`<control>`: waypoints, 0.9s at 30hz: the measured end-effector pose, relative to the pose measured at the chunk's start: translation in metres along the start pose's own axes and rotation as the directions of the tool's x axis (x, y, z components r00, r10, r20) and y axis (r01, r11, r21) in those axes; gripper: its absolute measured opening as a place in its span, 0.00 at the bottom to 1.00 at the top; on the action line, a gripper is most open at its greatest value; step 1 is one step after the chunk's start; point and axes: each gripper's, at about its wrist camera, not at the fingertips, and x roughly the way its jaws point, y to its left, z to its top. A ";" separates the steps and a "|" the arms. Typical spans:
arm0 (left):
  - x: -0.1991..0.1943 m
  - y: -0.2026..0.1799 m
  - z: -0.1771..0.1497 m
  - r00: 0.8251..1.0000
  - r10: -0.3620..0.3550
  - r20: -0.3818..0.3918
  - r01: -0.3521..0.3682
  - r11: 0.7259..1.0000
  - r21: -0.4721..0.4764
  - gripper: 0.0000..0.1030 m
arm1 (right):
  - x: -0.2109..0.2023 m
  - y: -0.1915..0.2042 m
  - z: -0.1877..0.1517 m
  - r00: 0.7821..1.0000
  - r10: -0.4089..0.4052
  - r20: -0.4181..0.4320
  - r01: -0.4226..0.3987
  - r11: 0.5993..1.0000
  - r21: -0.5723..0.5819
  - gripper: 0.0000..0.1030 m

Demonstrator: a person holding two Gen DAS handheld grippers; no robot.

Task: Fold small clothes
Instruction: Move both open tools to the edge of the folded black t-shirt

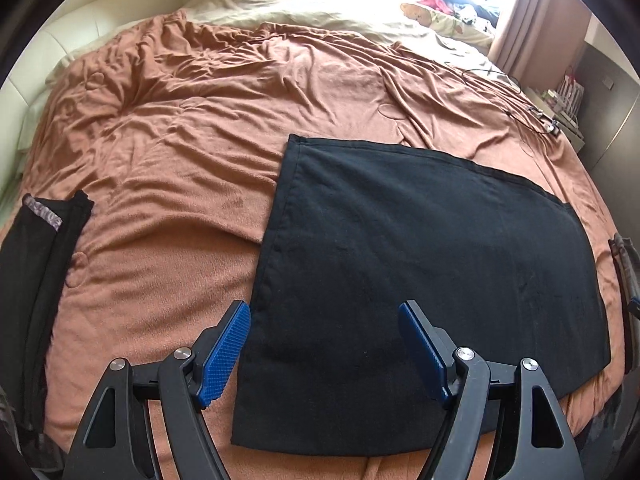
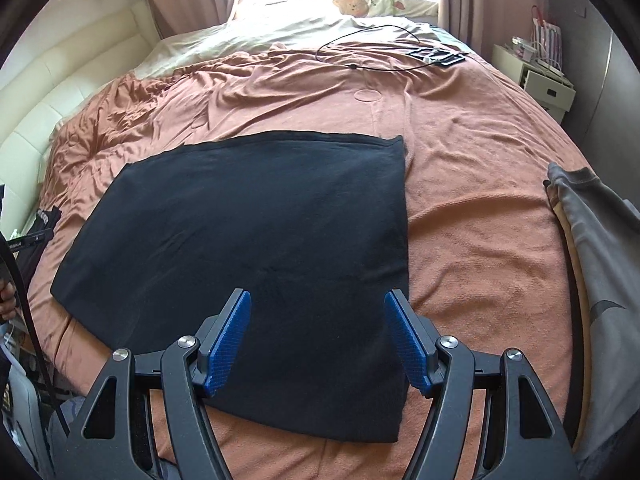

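Both the left gripper [image 1: 324,354] and right gripper [image 2: 318,344] are held spread and empty above the near edge of the black garment [image 1: 420,260], laid flat on the brown blanket [image 1: 168,140], presumably so a fold can be started.

Black garment [image 1: 420,264] lies flat on the brown blanket [image 1: 180,128]; left gripper [image 1: 324,316] hovers above, jaws apart.

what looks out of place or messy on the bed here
A thin black cable loops loose across the far end of the rumpled rust-brown blanket, beside some small dark items. The flat black folded garment lies neat; nothing looks spilled or damaged.
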 end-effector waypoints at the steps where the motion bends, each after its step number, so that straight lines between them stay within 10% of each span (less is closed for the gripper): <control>1: -0.001 -0.001 -0.003 1.000 -0.007 0.003 0.007 1.000 0.003 0.76 | 0.000 0.003 -0.003 1.000 0.004 0.002 -0.004 1.000 -0.010 0.65; 16: 0.015 0.005 -0.044 0.997 -0.079 0.000 0.079 0.997 0.015 0.75 | 0.039 0.005 -0.030 0.998 -0.028 -0.051 0.028 1.000 0.006 0.65; 27: 0.035 0.035 -0.088 0.998 -0.035 -0.055 0.038 0.998 0.049 0.44 | 0.048 -0.014 -0.061 0.988 -0.075 -0.133 0.083 0.995 0.056 0.51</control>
